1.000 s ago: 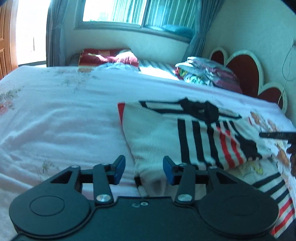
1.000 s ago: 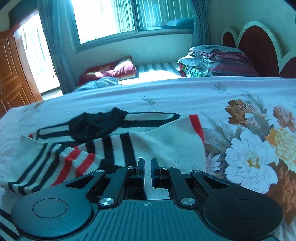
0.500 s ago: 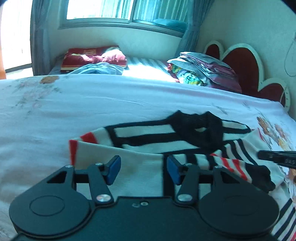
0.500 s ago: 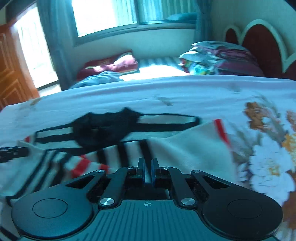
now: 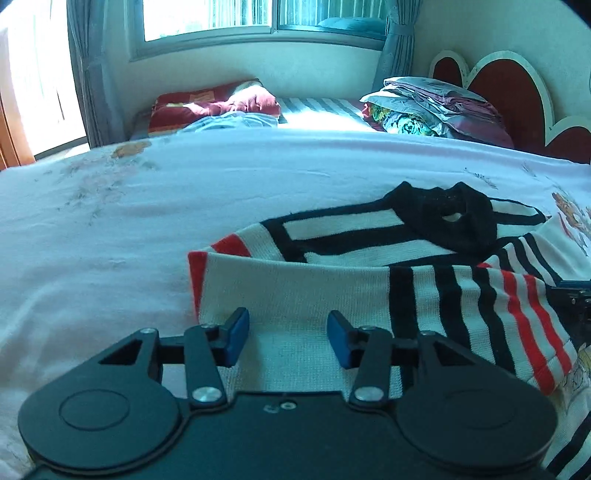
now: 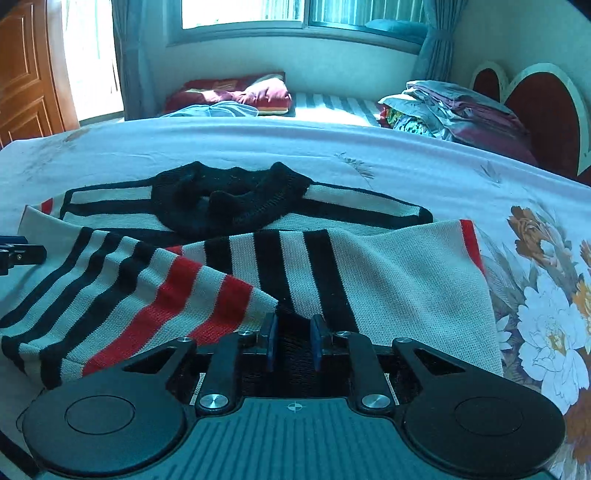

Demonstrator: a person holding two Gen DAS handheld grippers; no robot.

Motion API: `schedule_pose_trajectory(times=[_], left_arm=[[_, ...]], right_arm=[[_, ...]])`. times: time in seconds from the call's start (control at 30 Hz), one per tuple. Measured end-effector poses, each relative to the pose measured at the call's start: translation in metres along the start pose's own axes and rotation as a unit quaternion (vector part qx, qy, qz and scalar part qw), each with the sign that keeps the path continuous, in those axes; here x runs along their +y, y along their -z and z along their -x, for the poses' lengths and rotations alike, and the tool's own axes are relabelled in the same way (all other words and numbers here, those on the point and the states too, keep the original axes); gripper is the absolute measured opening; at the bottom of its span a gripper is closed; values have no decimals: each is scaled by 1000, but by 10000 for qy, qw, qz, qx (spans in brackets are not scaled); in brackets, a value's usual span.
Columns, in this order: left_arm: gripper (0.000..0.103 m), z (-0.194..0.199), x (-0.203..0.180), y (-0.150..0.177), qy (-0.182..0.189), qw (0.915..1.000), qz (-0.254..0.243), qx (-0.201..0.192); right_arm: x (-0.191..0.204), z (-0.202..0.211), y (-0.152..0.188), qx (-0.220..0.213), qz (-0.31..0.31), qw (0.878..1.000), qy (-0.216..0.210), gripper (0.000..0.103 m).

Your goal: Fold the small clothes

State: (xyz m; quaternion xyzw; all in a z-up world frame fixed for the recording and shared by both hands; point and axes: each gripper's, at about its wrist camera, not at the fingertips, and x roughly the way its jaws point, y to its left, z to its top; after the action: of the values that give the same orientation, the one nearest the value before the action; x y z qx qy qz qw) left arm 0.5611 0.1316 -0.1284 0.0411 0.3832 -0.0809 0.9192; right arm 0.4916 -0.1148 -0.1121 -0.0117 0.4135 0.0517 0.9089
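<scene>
Two claws work over one striped knit sweater [image 5: 332,288] spread on the bed [image 5: 147,206].

Left wrist view: the left claw [image 5: 287,334] stands partly open, its blue pads apart, and its jaws have just been closing a little. White knit lies under and between the pads, yet they press on nothing, so it holds nothing. The sweater's folded white edge sits just beyond the fingertips, the black collar [image 5: 450,221] farther off, toward the headboard [image 5: 517,88]. At the right edge of this view the tip of the other tool shows, touching or just over the striped sleeve.

Right wrist view: the right claw [image 6: 293,341] is narrowly open; its jaws have just been opening. Dark knit lies in the gap, but the pads look clear of it, so I judge the cloth released. The folded sleeve with red bands [image 6: 192,295] lies across the sweater's body, just beside the claw, probably laid there as one fold. The collar lies beyond, toward the window [image 6: 295,14].
</scene>
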Motion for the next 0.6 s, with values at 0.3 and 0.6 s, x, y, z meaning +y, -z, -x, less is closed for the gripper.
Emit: schedule_pose_trajectory(times=[0.3, 0.6], left_arm=[[50, 27, -54, 52, 184, 9998, -9, 17], [53, 43, -48, 68, -20, 9999, -157, -31]], right_arm=[[6, 18, 30, 61, 67, 10000, 39, 34], [-21, 27, 42, 97, -365, 9993, -51, 35]])
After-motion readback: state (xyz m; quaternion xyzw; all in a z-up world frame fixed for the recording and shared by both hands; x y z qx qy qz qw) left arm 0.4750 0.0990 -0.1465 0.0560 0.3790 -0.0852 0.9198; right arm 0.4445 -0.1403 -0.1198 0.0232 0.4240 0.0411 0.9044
